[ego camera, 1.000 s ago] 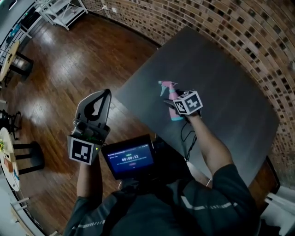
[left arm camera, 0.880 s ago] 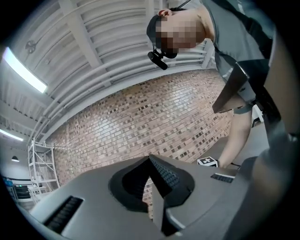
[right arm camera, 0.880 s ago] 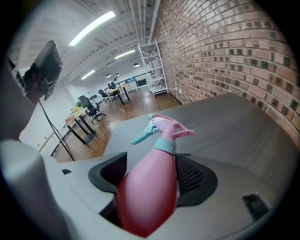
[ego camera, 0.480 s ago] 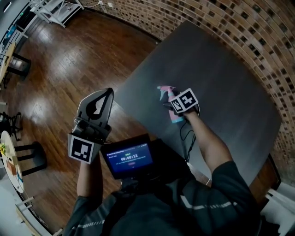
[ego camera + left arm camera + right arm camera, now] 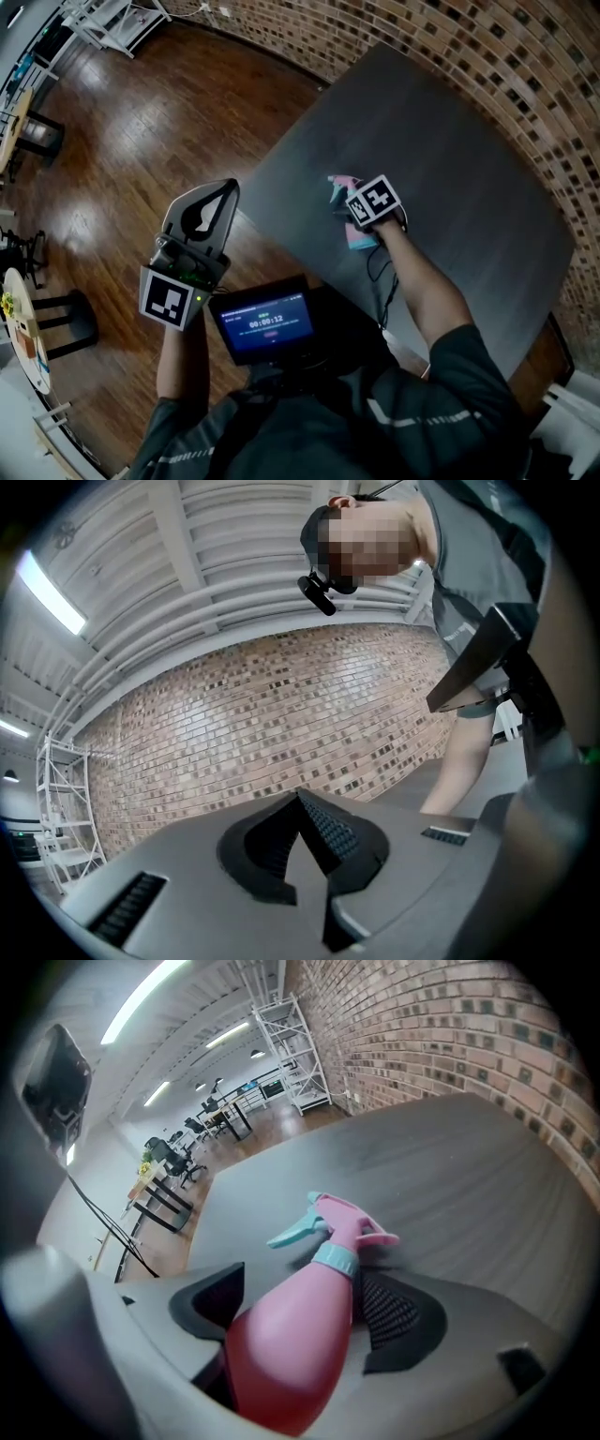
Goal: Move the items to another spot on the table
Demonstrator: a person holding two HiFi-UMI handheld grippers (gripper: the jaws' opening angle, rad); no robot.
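A pink spray bottle (image 5: 341, 186) with a teal trigger and collar lies on the dark grey table (image 5: 450, 141), near its front left edge. My right gripper (image 5: 362, 218) points steeply down over it. In the right gripper view the bottle (image 5: 291, 1344) sits between the two jaws, which have just been opening; the pads (image 5: 389, 1312) stand beside its body without squeezing it. My left gripper (image 5: 221, 189) hangs off the table over the wooden floor, shut with nothing in it; its jaws (image 5: 300, 803) meet at the tips.
A curved brick wall (image 5: 525, 84) runs behind the table. The wooden floor (image 5: 141, 141) lies to the left of the table's edge. A small screen (image 5: 272, 323) sits at the person's chest. Shelving (image 5: 112, 19) and chairs stand far off.
My right gripper has come down with the pink bottle onto the table and its jaws have widened around it. The left gripper shifted slightly right and lower.
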